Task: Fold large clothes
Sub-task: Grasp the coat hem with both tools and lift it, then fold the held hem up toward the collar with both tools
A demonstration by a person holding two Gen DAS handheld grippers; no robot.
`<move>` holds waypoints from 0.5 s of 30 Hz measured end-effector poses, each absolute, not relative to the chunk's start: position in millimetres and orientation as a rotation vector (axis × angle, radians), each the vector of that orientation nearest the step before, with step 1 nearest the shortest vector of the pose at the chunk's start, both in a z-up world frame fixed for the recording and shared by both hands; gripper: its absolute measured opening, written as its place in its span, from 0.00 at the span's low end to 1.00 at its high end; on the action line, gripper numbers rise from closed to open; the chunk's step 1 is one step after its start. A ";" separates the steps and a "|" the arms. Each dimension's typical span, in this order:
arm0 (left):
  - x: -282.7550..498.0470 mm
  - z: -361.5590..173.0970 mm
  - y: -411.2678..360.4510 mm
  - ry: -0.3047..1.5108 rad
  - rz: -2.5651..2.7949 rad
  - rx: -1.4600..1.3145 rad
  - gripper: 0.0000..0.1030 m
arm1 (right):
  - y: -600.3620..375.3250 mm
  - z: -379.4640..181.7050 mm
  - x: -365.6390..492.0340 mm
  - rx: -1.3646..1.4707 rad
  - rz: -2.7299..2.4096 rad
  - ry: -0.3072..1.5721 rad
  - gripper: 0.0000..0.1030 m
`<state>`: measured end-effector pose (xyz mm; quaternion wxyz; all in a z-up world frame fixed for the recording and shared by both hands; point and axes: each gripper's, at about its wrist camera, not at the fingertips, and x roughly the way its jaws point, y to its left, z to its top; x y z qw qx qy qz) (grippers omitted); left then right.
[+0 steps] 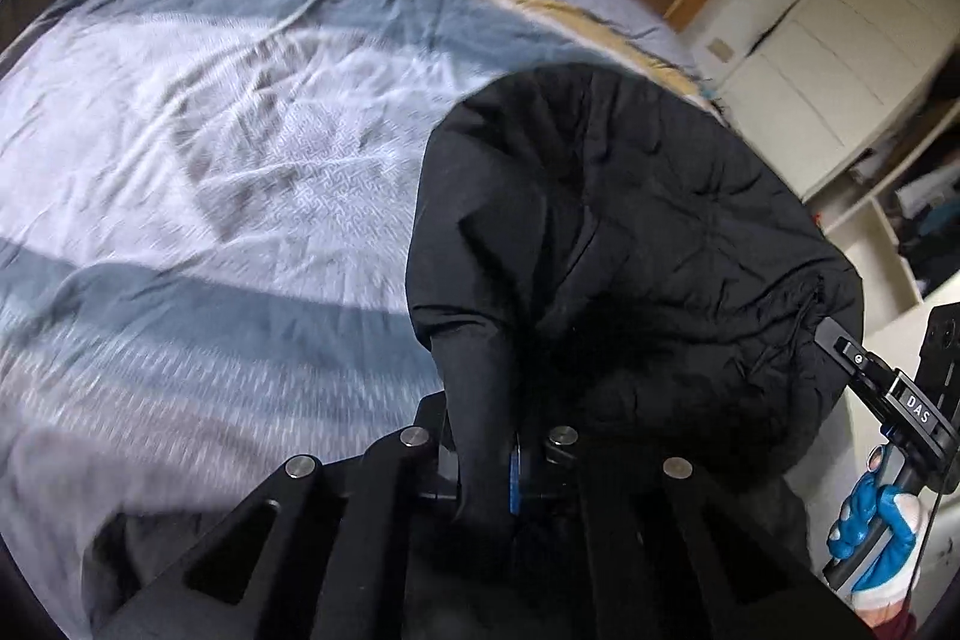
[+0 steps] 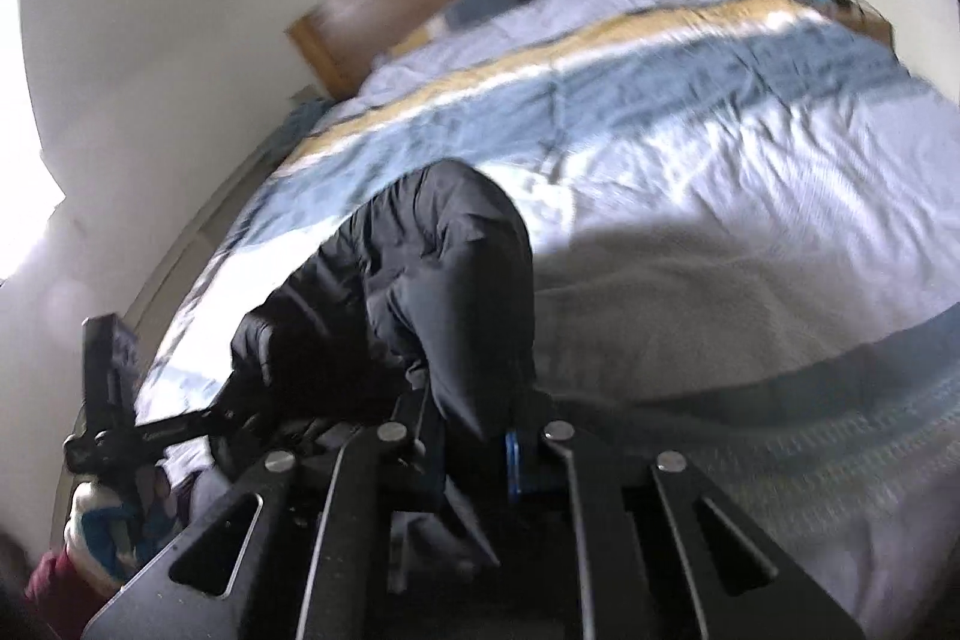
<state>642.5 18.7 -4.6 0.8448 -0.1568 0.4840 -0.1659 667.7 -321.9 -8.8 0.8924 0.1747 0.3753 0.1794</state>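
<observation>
Both tools pinch the black jacket [image 1: 630, 232]: left tool [image 1: 501, 466], right tool [image 2: 486, 454]. It hangs ahead over the bed [image 1: 210, 130]; next, lay it flat.

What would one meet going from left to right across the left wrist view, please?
Striped bedspread → black jacket, pinched in the left gripper → right gripper held by a gloved hand → white cabinet at the right edge.
</observation>
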 end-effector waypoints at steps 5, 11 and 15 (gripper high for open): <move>562.0 31.0 39.7 0.970 -0.384 -0.347 0.07 | -326.4 36.5 580.2 0.352 0.460 0.711 0.12; 469.9 42.1 60.8 0.930 -0.426 -0.346 0.06 | -338.4 51.8 478.9 0.370 0.509 0.671 0.12; 425.0 29.9 65.3 0.931 -0.442 -0.330 0.06 | -340.9 42.8 419.3 0.388 0.531 0.662 0.13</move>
